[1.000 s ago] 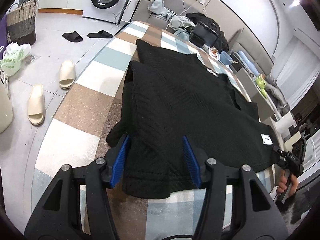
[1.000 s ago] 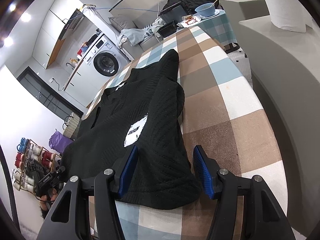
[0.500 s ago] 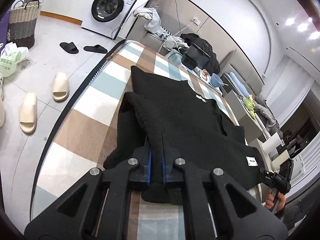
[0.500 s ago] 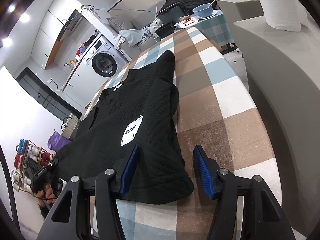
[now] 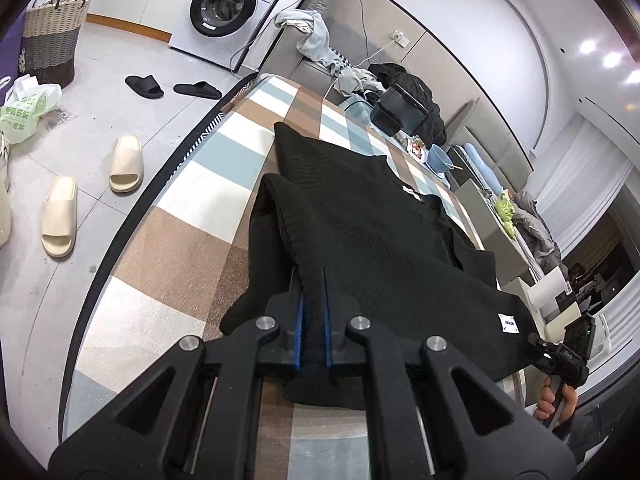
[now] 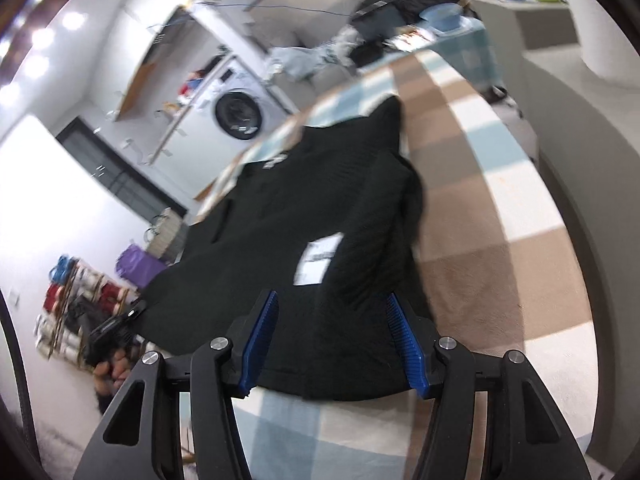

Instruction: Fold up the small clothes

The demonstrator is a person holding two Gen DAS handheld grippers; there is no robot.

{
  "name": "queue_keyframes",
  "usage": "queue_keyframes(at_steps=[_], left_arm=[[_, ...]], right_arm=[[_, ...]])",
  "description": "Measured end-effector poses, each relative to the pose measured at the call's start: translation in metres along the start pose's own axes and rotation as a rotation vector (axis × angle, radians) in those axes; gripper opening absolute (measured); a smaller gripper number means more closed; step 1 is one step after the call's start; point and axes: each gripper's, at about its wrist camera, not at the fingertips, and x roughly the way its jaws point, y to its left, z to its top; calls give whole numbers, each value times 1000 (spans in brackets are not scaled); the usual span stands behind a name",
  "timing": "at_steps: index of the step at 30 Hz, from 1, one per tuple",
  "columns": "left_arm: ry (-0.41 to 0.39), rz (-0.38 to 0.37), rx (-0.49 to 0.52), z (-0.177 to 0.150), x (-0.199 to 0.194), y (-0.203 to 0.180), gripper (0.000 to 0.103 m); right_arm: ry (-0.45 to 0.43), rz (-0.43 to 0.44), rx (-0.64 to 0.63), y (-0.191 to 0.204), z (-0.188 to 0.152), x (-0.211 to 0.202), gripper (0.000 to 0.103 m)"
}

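Clamped on a pinch of black knit at the near hem, the left gripper (image 5: 312,312) has its blue pads almost together with a fold of the black garment (image 5: 372,248) between them. That garment lies spread along the checked table cover (image 5: 168,240), its hem at the near edge and its length running toward the far end. At the garment's other near corner the right gripper (image 6: 332,340) stands half open and is closing: its blue pads (image 6: 262,336) sit either side of the hem without pressing on it. A white label (image 6: 318,258) lies on the cloth just ahead of those pads. The right wrist view is blurred.

Further out, the far end of the table carries a black bag (image 5: 408,104), a blue bowl (image 5: 440,158) and some small items too small to tell; none of it touches the garment. Light grey clothes (image 5: 316,40) hang over the grey sofa back beyond the table's far end. Off the table's left edge, on the floor, lie a pair of cream slippers (image 5: 92,196), a pair of black slippers (image 5: 172,87), a woven basket (image 5: 52,36) and a green-printed plastic bag (image 5: 26,110), with a washing machine (image 5: 228,8) against the wall. Past the right edge stands a grey counter (image 6: 580,128).
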Motion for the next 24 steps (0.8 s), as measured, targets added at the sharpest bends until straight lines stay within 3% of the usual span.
queue_keyframes(at_steps=[2,5,8,10,13,21,24], left_arm=[[-3,2,-6,0,0,2,5],[-16,-5,-32,2,2,7,5],[-29,-2,-47,9,3,7,5],[-37,-9,-55,16,4,6,5],[-59,-18,-57,34,8,3,5],[-99,-50,-82,122,39,-2,5],[-97,7,-68,146,63,-2,4]], right_arm=[[-7,-14,32,-8,0,0,26],[-26,-13,64,-14,1,1,9],[-69,51,77,-11,3,-5,8],[-116,149,103,-7,10,-12,7],[-174,201,95,3,26,-18,7],[-245,189,126,18,99,-3,6],[-259,130,182,10,125,16,6]])
